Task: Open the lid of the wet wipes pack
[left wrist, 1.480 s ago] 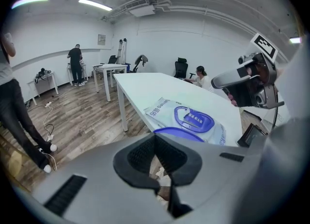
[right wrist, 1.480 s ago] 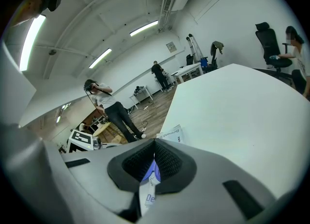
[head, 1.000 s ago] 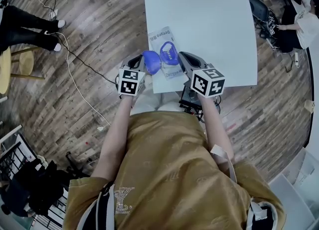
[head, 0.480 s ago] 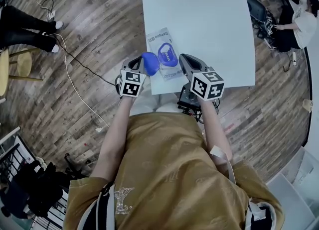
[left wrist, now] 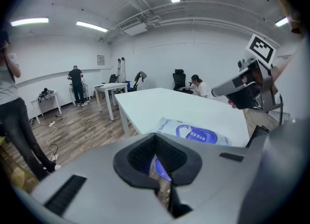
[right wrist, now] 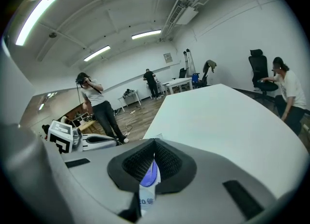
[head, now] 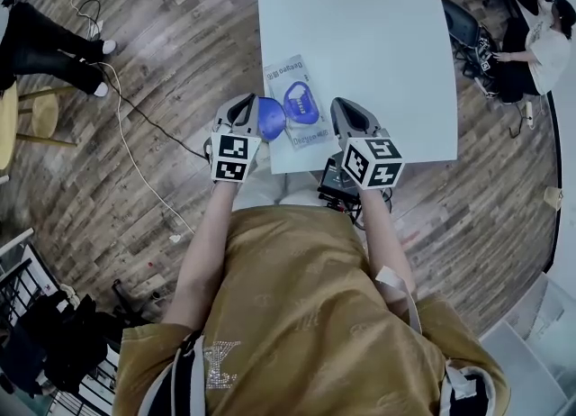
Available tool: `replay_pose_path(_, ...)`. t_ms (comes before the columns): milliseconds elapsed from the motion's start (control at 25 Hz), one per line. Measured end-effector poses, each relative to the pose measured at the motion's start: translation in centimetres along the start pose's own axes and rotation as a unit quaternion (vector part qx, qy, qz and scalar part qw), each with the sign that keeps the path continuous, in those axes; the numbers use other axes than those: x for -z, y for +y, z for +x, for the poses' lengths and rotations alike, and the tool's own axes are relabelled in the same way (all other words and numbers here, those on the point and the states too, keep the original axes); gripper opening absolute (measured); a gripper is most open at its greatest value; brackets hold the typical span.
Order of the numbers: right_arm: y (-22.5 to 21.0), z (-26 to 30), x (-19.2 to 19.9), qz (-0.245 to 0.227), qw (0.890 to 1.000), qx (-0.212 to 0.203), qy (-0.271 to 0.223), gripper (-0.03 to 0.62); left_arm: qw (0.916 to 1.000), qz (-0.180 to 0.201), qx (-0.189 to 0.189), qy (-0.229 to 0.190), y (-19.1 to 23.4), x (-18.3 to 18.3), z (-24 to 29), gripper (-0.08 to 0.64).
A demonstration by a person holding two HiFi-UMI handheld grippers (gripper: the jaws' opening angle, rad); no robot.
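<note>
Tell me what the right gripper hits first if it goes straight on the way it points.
The wet wipes pack, whose edge the right gripper now pinches. Beyond it only bare table shows, so the way looks free, though depth is unclear.

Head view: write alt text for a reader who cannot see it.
From above: the left hand-held gripper pinches the blue lid, swung open off the wet wipes pack; the right hand-held gripper clamps the pack's edge, at the near edge of a white table.
</note>
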State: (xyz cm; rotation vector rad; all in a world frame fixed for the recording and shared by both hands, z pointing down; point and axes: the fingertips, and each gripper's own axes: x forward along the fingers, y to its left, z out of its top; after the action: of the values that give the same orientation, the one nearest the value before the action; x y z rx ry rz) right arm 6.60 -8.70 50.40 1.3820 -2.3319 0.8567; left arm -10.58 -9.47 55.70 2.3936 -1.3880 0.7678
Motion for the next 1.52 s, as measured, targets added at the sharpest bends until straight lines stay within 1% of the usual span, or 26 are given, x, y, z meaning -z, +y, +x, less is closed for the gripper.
replay_pose_path(160, -0.4, -0.8, -0.6, -0.017, 1.0, 0.02, -0.012, 0.008, 0.9993, 0.0, -0.008, -0.037, 0.1, -2.7, -1.1, 0.005)
replay_pose_path(280, -0.9, -1.3, -1.0, -0.017, 0.999, 0.038, -0.024, 0.008, 0.9976, 0.001, -0.015, -0.067, 0.5, -4.9, -2.1, 0.005)
replay_pose_path(400, -1.4, -1.9, -1.7, -0.023, 0.997, 0.057, -0.037, 0.008, 0.9951, -0.001, -0.025, -0.095, 0.9, -7.1, -3.2, 0.005)
replay_pose_path(600, -1.6, -3.8, -3.8, -0.053, 0.992, 0.084, -0.074, 0.008, 0.99, -0.004, -0.039, -0.136, 0.9, -10.5, -5.3, 0.005)
replay_pose_path(840, -0.8, -6.1, -7.4, -0.086, 0.984, 0.092, -0.129, 0.008, 0.9843, -0.003, -0.053, -0.169, 1.0, -13.4, -7.3, 0.005)
replay_pose_path(1080, -0.2, -8.3, -10.1, -0.092, 0.977, 0.09, -0.17, 0.008, 0.9787, 0.002, -0.059, -0.197, 0.6, -16.3, -8.8, 0.005)
replay_pose_path(1200, 0.2, -9.5, -11.3, -0.091, 0.974, 0.091, -0.186, 0.008, 0.9744, 0.008, -0.059, -0.217, 0.4, -18.2, -10.1, 0.005)
replay_pose_path(1360, 1.2, -11.1, -13.4, -0.109, 0.966, 0.09, -0.216, 0.008, 0.9659, 0.014, -0.066, -0.25, 0.7, -20.9, -12.2, 0.005)
replay_pose_path(1440, 1.4, -11.7, -14.2, -0.118, 0.962, 0.094, -0.227, 0.008, 0.9632, 0.013, -0.069, -0.26, 0.8, -21.6, -12.7, 0.005)
replay_pose_path(1520, 1.5, -11.9, -14.6, -0.126, 0.959, 0.1, -0.234, 0.008, 0.962, 0.004, -0.07, -0.264, 0.9, -21.7, -12.8, 0.005)
